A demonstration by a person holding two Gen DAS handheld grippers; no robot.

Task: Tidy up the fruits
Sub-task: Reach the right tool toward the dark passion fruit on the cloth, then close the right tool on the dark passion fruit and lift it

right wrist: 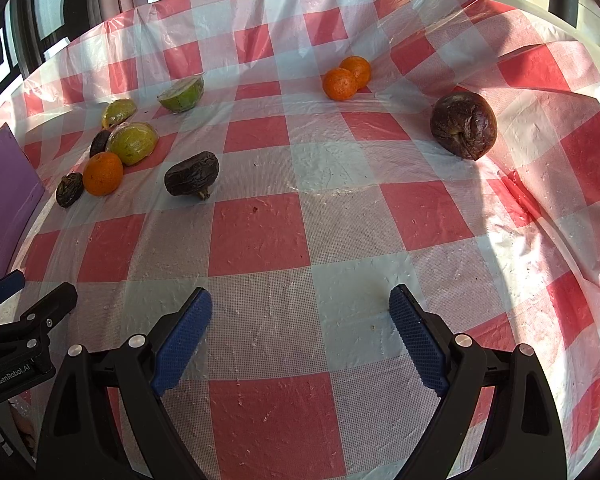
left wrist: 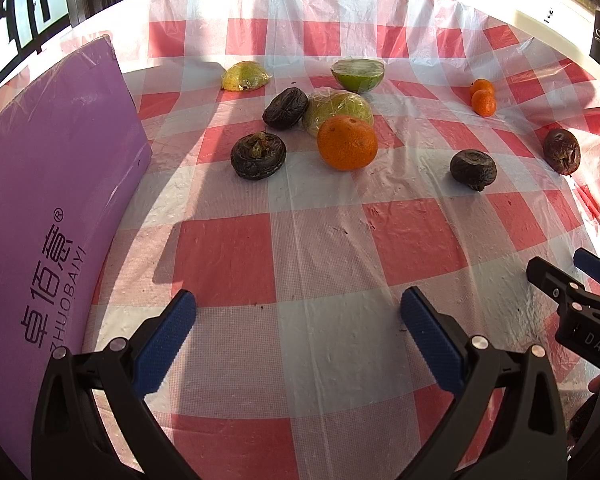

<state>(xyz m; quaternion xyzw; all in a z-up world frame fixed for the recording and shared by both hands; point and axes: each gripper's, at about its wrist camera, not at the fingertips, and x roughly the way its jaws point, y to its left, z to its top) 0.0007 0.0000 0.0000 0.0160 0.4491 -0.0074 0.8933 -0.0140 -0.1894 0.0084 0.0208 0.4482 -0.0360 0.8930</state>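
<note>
Currently, left gripper [left wrist: 298, 330]: being held spread, empty.
Right gripper [right wrist: 300, 328]: being held spread, empty.
Large orange [left wrist: 347, 143]: lying well ahead, apart from both.

A table with a red and white checked plastic cloth [left wrist: 300, 240] holds the fruit. In the upper middle of the left view sit a big round orange [left wrist: 347, 143], wrinkly dark round fruits [left wrist: 258, 155], and green cut fruits in clear wrap [left wrist: 337, 110]. Two small oranges [left wrist: 482, 97] touch at the upper right, and a flat purple box [left wrist: 48, 200] lies at the left.
</note>
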